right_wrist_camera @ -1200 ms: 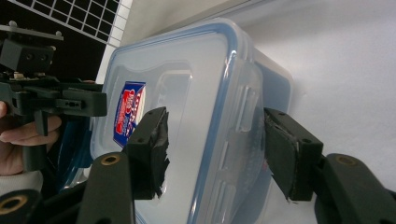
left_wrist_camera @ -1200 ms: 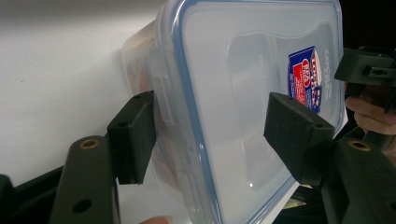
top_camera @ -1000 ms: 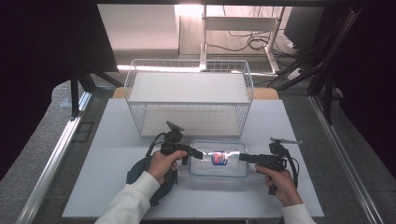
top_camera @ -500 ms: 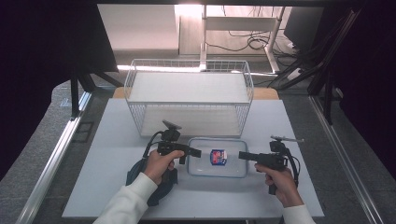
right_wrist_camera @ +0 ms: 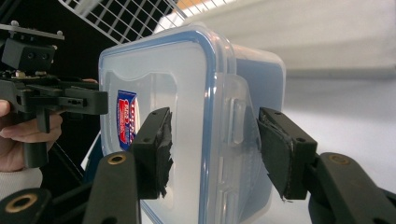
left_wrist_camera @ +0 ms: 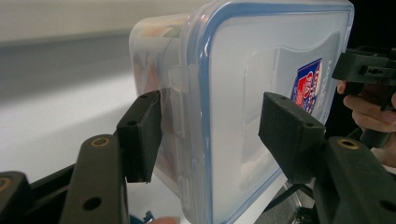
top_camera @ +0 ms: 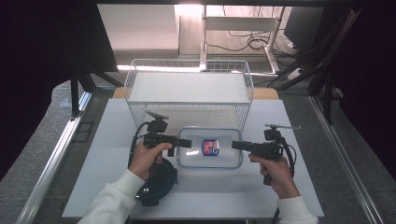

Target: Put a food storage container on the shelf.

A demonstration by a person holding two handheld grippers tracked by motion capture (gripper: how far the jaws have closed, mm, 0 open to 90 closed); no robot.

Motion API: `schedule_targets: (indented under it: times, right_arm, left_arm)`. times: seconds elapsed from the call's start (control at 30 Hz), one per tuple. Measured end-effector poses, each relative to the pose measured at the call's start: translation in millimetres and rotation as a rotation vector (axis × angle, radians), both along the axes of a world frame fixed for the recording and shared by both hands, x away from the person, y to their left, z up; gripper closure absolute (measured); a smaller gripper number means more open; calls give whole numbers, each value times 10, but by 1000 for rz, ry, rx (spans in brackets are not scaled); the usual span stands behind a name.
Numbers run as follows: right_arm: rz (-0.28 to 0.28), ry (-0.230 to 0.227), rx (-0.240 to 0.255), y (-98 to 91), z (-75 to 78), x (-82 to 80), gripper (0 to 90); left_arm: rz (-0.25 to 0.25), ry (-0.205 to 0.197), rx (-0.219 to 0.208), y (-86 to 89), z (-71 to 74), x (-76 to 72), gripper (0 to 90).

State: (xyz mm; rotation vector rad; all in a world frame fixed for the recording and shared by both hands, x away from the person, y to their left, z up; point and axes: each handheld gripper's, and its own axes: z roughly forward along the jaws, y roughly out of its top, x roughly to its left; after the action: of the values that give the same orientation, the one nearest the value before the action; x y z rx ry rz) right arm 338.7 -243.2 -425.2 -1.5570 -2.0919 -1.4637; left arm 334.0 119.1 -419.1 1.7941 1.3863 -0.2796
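Note:
A clear plastic container [top_camera: 210,147] with a blue-sealed lid and a red-and-blue label hangs just above the white table [top_camera: 112,140], in front of the wire basket. My left gripper [top_camera: 184,143] is shut on its left end. My right gripper [top_camera: 237,145] is shut on its right end. In the left gripper view the container [left_wrist_camera: 261,93] stands between the jaws of the left gripper [left_wrist_camera: 215,126], one pad on the lid and one under the base. In the right gripper view the right gripper [right_wrist_camera: 215,149] clamps the container [right_wrist_camera: 187,93] the same way.
A white wire basket [top_camera: 189,103] stands behind the container at the table's far middle. A black round object [top_camera: 156,184] lies under the left forearm. The table's front edge runs close to the person's sleeves. Dark frame legs flank the table.
Both hands have risen together with the container between them. It now hangs above the table and looks closer to the basket's front.

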Motion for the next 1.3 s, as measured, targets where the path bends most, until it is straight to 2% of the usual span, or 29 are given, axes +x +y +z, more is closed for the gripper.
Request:
schedule_targets:
  times: [0.13,0.37,0.53,0.87,1.3]
  right_arm:
    - [12,-36,2,118,169,18,458]
    - [28,-61,2,233,319,20,458]
    - [42,-83,11,286,402,19,459]
    - [56,-104,19,346,501,46,459]
    - [53,-116,15,422,659,203,459]
  left_arm:
    - [19,-22,0,88,137,-39,400]
    - [42,-48,-15,218,285,-104,403]
    - [48,-74,-8,278,402,-147,409]
    - [62,-86,-14,341,503,-159,412]
    - [64,-101,-32,419,598,-18,414]
